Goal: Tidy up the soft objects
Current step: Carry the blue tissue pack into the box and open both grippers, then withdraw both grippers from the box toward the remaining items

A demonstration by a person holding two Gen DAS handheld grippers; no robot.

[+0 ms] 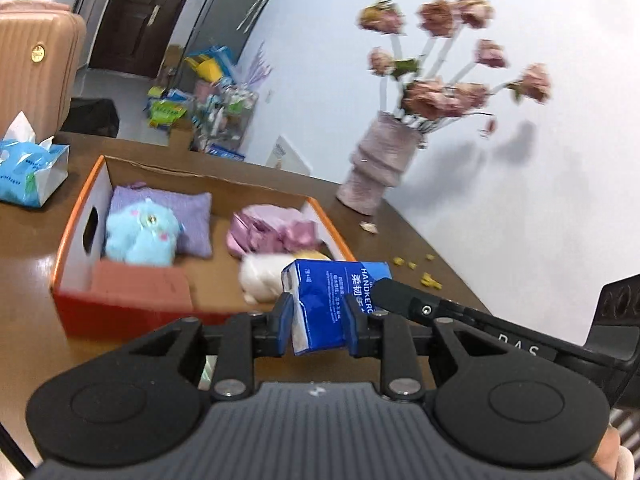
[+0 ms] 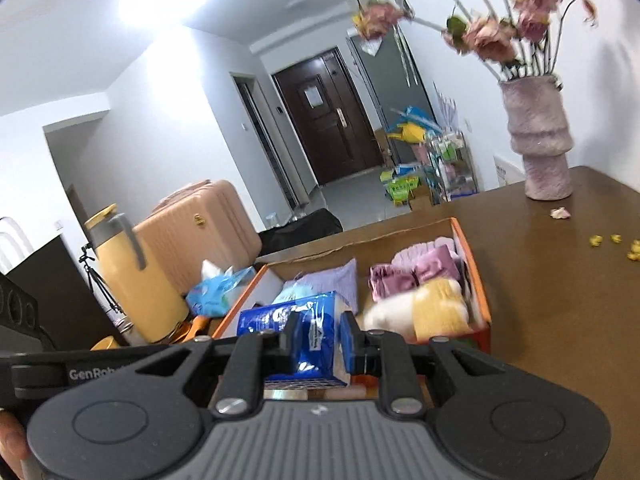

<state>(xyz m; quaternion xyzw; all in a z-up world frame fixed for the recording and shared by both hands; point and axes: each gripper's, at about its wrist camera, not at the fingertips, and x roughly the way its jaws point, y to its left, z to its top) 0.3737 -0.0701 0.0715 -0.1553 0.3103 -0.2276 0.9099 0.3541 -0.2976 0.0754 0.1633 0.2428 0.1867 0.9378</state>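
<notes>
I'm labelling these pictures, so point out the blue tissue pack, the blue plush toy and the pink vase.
blue tissue pack (image 1: 320,300), left wrist view, its printed front face.
blue plush toy (image 1: 142,232), left wrist view, its furry body.
pink vase (image 2: 538,136), right wrist view, its ribbed middle.

Blue tissue pack (image 1: 324,300), orange-rimmed box (image 1: 76,216), light-blue plush (image 1: 140,236), lilac pillow (image 1: 192,212).

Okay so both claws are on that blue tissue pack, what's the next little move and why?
Probably carry the tissue pack forward over the bare middle of the box and lower it there. The left claw and right claw both clamp it in front of the box, while the blue plush and pink cloth fill its ends.
</notes>
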